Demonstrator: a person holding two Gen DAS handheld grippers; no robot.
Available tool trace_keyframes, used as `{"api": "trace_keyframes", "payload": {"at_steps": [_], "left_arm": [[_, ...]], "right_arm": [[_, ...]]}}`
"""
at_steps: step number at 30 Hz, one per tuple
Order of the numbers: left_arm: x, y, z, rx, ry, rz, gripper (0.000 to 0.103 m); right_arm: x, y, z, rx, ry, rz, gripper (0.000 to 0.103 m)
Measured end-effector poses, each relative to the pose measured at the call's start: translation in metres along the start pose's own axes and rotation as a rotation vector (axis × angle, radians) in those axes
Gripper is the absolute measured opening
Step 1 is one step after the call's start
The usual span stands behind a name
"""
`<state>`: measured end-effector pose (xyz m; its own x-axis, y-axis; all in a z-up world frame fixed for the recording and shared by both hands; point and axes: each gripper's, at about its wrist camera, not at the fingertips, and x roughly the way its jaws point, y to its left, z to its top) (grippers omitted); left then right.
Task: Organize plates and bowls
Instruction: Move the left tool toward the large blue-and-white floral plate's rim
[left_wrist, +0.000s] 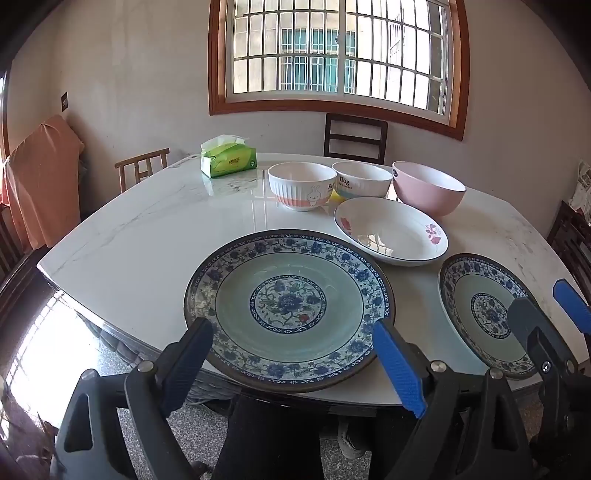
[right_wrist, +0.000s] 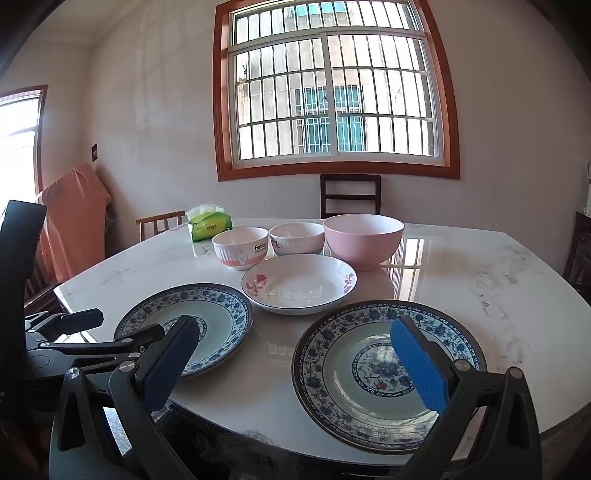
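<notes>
Nothing held yet: left tongs (left_wrist: 291, 363) and right tongs (right_wrist: 295, 362) were spread wide over two blue-patterned ceramic plates (left_wrist: 290, 308) at the white marble bench's (left_wrist: 140, 236) near edge; next probably gripping a rim.

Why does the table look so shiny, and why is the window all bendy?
Left wrist view: the fisheye lens bows the window frame, and the table mirrors daylight. Right wrist view: window bars reflect on the table beside the pink bowl; corners go dark.

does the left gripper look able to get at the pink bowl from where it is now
Probably not directly: the open left gripper hangs at the near edge, and the pink bowl sits far back, with the large blue plate and white dish lying between.
</notes>
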<state>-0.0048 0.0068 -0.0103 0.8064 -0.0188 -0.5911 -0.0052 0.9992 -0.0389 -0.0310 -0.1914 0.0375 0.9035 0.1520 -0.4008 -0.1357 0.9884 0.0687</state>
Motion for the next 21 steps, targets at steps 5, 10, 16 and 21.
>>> {"api": "trace_keyframes", "payload": {"at_steps": [5, 10, 16, 21], "left_arm": [[-0.001, 0.002, 0.005, 0.009, 0.035, 0.019, 0.09], [0.0, 0.007, 0.004, 0.001, 0.054, 0.015, 0.09], [0.003, 0.01, 0.003, -0.003, 0.061, 0.021, 0.09], [0.003, 0.013, 0.001, -0.004, 0.067, 0.022, 0.09]], "right_arm": [[0.005, 0.002, 0.0, -0.008, 0.013, 0.006, 0.103], [0.003, 0.003, -0.002, 0.006, 0.026, 0.072, 0.103], [0.009, 0.002, -0.001, 0.035, 0.058, 0.13, 0.103], [0.012, 0.006, -0.001, 0.027, 0.073, 0.159, 0.103]]}}
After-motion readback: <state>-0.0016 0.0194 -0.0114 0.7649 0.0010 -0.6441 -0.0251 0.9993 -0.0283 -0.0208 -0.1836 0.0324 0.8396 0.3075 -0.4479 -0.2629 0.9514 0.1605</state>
